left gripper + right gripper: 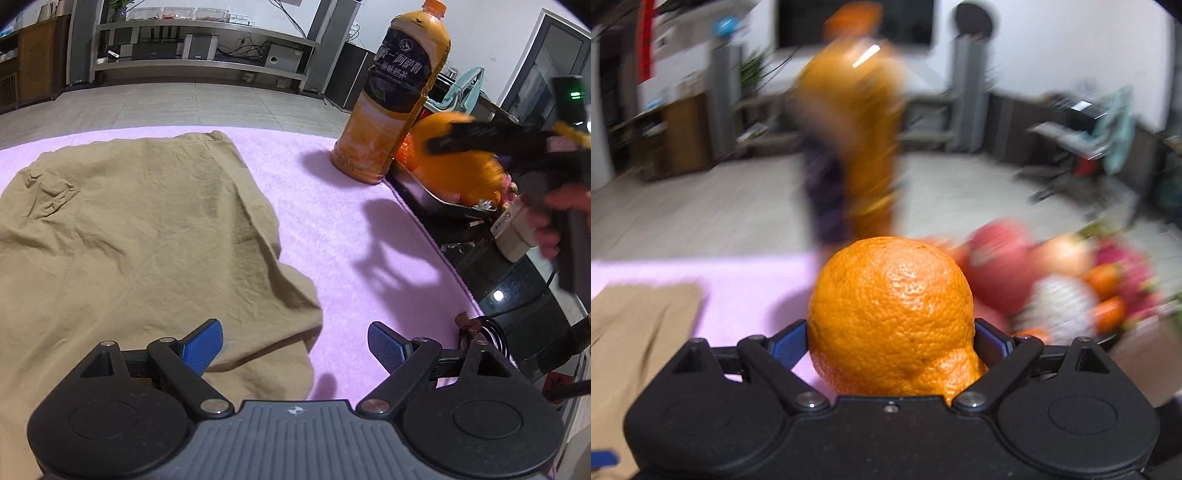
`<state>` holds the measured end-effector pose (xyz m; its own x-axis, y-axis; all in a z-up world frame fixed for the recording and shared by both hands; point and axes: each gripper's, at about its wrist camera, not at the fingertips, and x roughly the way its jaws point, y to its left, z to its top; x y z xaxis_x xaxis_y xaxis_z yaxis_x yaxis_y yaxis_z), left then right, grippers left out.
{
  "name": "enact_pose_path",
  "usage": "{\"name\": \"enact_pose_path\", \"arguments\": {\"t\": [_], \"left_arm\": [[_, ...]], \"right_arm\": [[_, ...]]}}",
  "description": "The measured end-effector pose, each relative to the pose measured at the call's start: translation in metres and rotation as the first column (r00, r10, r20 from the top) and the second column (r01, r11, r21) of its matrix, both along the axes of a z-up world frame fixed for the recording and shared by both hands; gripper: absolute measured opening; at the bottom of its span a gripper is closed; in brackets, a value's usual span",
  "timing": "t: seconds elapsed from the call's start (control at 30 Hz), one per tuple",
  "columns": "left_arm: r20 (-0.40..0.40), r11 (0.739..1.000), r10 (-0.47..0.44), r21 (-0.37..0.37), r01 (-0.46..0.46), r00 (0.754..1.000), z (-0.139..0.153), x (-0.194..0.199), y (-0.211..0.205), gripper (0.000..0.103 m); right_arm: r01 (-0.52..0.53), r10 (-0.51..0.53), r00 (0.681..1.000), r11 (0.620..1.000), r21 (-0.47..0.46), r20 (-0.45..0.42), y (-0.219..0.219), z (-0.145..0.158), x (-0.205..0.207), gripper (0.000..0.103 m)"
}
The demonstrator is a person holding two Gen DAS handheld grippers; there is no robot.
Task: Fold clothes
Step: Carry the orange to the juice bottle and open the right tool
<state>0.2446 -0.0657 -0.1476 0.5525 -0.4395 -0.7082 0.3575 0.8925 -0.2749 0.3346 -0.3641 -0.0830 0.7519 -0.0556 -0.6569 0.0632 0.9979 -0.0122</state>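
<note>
A khaki garment lies rumpled on a pink cloth that covers the table. My left gripper hovers open over the garment's near right edge, with one blue pad above the fabric and the other above the pink cloth. Nothing is between its fingers. My right gripper is shut on an orange, which fills the gap between its blue pads. In the left wrist view the same orange sits at the right, held above a fruit tray. A corner of the garment shows at the right wrist view's lower left.
A tall orange drink bottle stands on the cloth's far right corner. Beside it a metal tray holds apples and other fruit. A white coffee box and a person's hand are at the right, over a dark glossy tabletop.
</note>
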Motion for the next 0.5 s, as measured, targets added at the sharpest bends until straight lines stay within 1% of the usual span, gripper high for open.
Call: {"name": "enact_pose_path", "arguments": {"t": [0.1,0.17,0.2,0.23,0.3,0.37,0.4,0.47,0.5], "left_arm": [[-0.002,1.000,0.006,0.001,-0.006,1.000,-0.002,0.000,0.004,0.087],[-0.010,1.000,0.013,-0.003,-0.013,1.000,-0.005,0.000,0.006,0.087],[-0.014,1.000,0.016,-0.005,-0.016,1.000,-0.007,0.001,0.007,0.087],[-0.019,1.000,0.021,-0.008,-0.021,1.000,-0.008,0.001,0.008,0.087],[-0.035,0.999,0.034,-0.015,-0.034,0.999,-0.007,0.002,0.010,0.087],[-0.050,0.999,0.046,-0.022,-0.047,0.998,-0.004,0.001,0.013,0.087],[-0.053,0.998,0.048,-0.032,-0.050,0.997,0.000,-0.001,0.017,0.087],[-0.046,0.997,0.051,-0.061,-0.054,0.998,0.009,-0.006,0.027,0.087],[-0.039,0.996,0.054,-0.075,-0.057,0.998,0.014,-0.009,0.032,0.087]], "right_arm": [[-0.042,0.039,0.996,0.998,-0.047,-0.077,0.028,-0.026,0.015,0.092],[-0.028,0.019,0.992,0.997,-0.071,-0.128,0.037,-0.040,0.027,0.092],[-0.018,0.007,0.992,0.997,-0.081,-0.127,0.037,-0.045,0.031,0.093],[-0.012,0.002,0.995,0.995,-0.101,-0.096,0.039,-0.047,0.031,0.093],[0.009,-0.023,0.996,0.988,-0.155,-0.089,0.041,-0.052,0.037,0.095],[0.028,-0.047,0.994,0.982,-0.187,-0.098,0.044,-0.047,0.037,0.099],[0.029,-0.052,0.993,0.975,-0.221,-0.102,0.047,-0.041,0.034,0.099],[0.015,-0.040,0.996,0.958,-0.286,-0.083,0.052,-0.021,0.017,0.103],[0.007,-0.031,0.997,0.950,-0.312,-0.074,0.054,-0.009,0.008,0.103]]}}
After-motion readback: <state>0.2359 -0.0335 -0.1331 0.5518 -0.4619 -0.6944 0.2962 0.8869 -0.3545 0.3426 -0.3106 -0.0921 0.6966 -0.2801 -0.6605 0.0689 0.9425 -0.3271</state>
